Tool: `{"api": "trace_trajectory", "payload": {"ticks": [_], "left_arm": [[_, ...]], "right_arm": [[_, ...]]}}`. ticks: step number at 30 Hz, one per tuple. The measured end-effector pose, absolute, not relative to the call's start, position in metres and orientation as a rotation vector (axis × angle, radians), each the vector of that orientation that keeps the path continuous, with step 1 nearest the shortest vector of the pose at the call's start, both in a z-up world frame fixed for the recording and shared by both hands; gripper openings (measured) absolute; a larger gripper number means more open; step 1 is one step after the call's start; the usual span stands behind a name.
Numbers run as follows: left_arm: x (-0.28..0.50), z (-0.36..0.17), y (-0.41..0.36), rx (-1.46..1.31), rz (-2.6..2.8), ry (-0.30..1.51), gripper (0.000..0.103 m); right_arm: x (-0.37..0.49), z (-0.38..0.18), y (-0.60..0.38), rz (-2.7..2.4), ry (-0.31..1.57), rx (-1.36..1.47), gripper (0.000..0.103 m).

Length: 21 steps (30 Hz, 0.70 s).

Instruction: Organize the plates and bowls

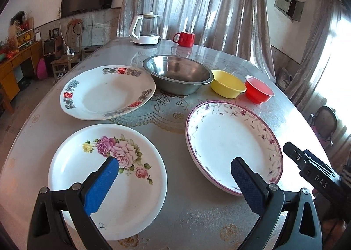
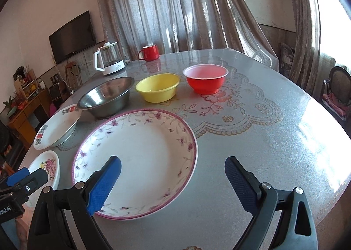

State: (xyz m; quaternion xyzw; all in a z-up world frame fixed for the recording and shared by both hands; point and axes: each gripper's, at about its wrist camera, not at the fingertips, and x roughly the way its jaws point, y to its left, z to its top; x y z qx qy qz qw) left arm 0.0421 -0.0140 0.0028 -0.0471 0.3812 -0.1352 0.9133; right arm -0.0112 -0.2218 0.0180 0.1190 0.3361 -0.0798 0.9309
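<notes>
Tabletop: a round tabletop [image 2: 274,140] under a grey floral cover carried all the dishes.
Left gripper: the left gripper [image 1: 173,175], with blue pads, stood wide open and held nothing; it hovered over the near edge of the tabletop.
Right gripper: the right gripper [image 2: 173,175] also stood wide open and empty, above the near edge.
Rose plate: a white round plate with pink roses [image 1: 109,182] lay flat at the near left edge, under the left gripper's left finger.
Purple-rimmed plate: a white round plate with a purple rim and small flowers [image 2: 140,158] lay flat near the near edge, to the right of the rose plate and apart from it.
Red-character plate: a white plate with red characters and grey flowers [image 1: 103,94] sat tilted toward the left edge, its far rim resting on the steel bowl.
Bowls: a round stainless steel bowl [image 1: 177,74], a yellow plastic bowl [image 1: 227,84] and a red plastic bowl [image 1: 258,90] stood in a row across the middle.
Far edge: a red mug [image 1: 185,38] and a white-based glass kettle [image 1: 145,29] stood there.
</notes>
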Motion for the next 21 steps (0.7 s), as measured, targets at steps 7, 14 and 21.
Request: {"api": "trace_trajectory", "payload": {"ticks": [7,14,21], "left_arm": [[0.072,0.004,-0.030,-0.001,-0.300,0.816,0.087],[0.104,-0.005,-0.040,0.000,-0.339,0.888,0.071],[0.130,-0.029,-0.053,0.015,-0.388,1.001,0.034]], "right_arm": [[-0.001,0.005,-0.256,-0.168,0.746,0.337,0.067],[0.013,-0.016,-0.265,-0.125,0.827,0.392,0.040],[0.020,-0.025,-0.260,-0.085,0.856,0.377,0.030]]}}
